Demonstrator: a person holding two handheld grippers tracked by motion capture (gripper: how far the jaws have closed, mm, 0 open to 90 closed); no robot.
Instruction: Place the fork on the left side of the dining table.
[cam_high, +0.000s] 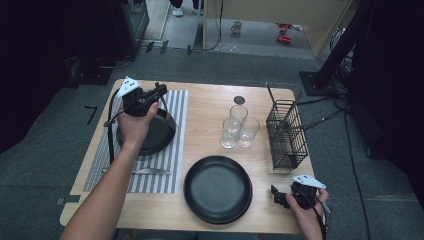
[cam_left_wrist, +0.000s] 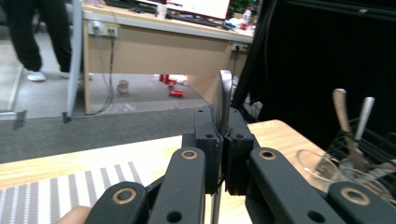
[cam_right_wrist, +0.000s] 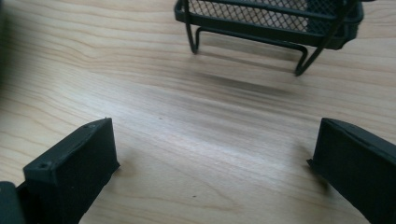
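Left claw (cam_left_wrist: 223, 154) clamped on a fork handle (cam_left_wrist: 225, 100) above the striped placemat (cam_high: 176, 120); right claw (cam_right_wrist: 215, 158) spread wide, low over the table (cam_right_wrist: 187, 107).

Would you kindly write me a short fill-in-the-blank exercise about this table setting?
1. The left gripper is shut on a flat ____ utensil.
2. The right gripper hovers with its jaws ____ above the table.
3. ____ clear glasses stand between the striped placemat and the wire basket.

Missing words: metal; open; Three
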